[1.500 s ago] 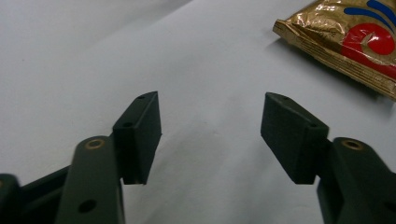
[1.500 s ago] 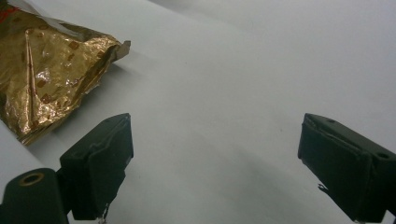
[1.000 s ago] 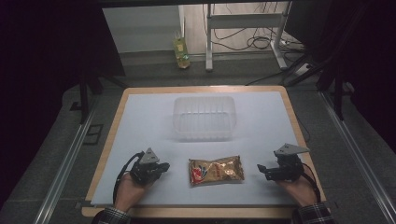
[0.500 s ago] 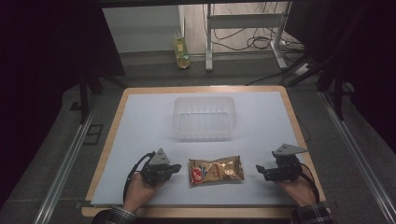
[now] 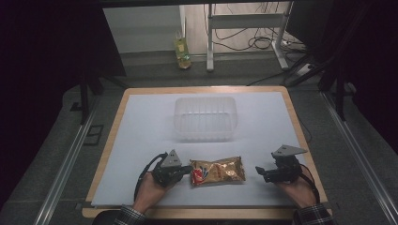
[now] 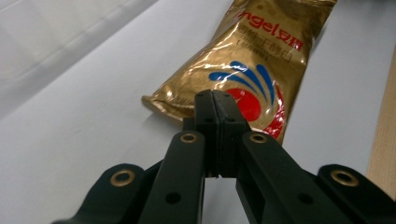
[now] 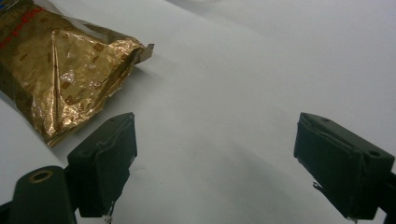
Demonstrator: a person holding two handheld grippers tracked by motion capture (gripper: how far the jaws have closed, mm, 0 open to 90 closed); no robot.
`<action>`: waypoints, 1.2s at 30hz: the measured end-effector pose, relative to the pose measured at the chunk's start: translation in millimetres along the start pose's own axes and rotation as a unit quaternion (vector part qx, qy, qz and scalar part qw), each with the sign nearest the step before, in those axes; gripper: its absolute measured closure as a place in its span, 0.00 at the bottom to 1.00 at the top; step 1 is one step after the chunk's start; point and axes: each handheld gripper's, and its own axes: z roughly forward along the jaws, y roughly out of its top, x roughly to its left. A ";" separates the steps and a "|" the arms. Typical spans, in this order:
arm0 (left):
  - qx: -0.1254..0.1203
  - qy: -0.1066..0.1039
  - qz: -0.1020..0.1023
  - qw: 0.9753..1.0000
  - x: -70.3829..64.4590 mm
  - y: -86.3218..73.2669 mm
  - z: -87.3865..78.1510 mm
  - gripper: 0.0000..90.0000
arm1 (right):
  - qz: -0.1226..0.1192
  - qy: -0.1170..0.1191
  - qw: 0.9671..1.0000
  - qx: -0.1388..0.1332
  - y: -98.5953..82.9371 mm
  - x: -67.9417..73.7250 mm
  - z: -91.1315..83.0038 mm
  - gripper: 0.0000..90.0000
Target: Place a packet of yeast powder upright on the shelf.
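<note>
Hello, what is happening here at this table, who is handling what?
A person holds a gripper in each hand over a white table. The left gripper, jaws closed together with nothing between them, sits at the end of a gold snack packet lying flat. The right gripper waits open beside the packet's other end. An empty clear plastic container stands farther back.

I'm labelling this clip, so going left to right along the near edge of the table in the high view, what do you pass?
Left gripper → gold snack packet → right gripper.
</note>
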 end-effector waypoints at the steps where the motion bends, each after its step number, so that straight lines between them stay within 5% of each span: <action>1: -0.001 0.000 0.001 1.000 -0.9 0.8 1.4 0.99 | 0.000 0.000 1.000 0.000 0.0 0.0 0.0 0.15; 15: -0.003 -0.014 0.026 1.000 -14.4 10.6 23.5 0.99 | -0.005 0.011 1.000 -0.001 2.0 5.5 2.5 0.15; 23: 0.009 0.005 0.042 0.999 -20.8 10.4 29.3 1.00 | -0.009 0.023 1.000 0.006 4.0 11.1 4.9 0.15; 29: 0.008 0.001 0.020 1.000 -19.2 6.9 27.8 1.00 | -0.011 0.028 1.000 0.004 5.1 13.8 3.9 0.15; 36: 0.012 0.009 0.021 1.000 -20.0 4.2 25.1 1.00 | -0.009 0.032 0.999 0.004 5.8 14.0 2.8 0.16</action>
